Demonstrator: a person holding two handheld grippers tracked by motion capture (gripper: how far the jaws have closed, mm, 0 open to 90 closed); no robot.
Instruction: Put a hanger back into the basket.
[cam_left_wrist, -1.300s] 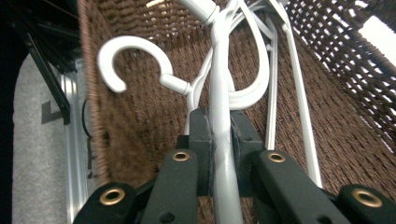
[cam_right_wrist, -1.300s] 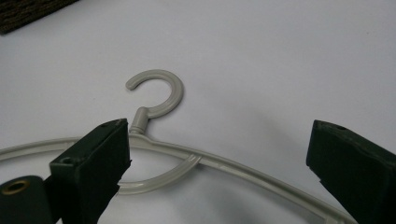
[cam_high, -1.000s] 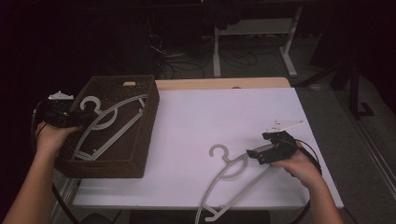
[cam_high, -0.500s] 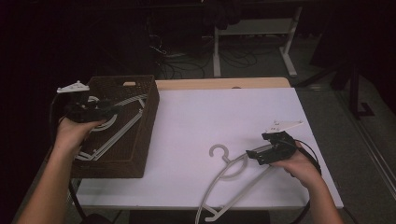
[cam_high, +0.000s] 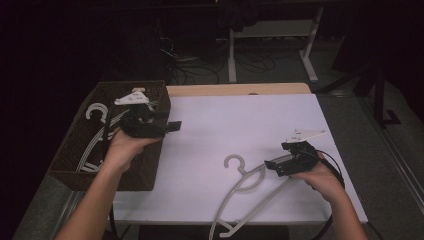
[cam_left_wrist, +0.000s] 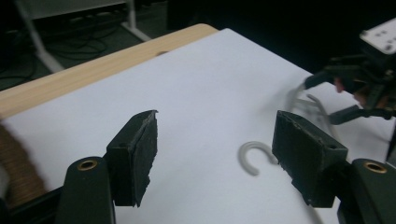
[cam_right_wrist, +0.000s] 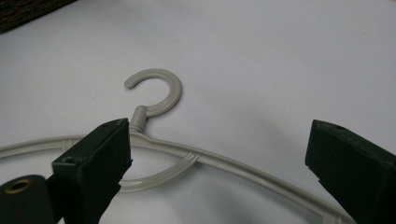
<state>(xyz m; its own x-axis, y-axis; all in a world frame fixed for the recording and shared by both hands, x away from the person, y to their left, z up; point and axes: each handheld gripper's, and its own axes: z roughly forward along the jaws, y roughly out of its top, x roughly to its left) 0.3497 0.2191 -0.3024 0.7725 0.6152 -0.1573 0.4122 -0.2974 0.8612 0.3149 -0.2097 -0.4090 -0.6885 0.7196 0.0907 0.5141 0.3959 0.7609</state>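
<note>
Black left claw (cam_high: 172, 126) has swung from the basket (cam_high: 75, 150) over the table (cam_high: 225, 120), jaws opening.

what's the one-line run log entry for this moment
left hand-held gripper: jaws just opening, empty, beside basket | right hand-held gripper: open over hanger on table | basket: hangers inside
</note>
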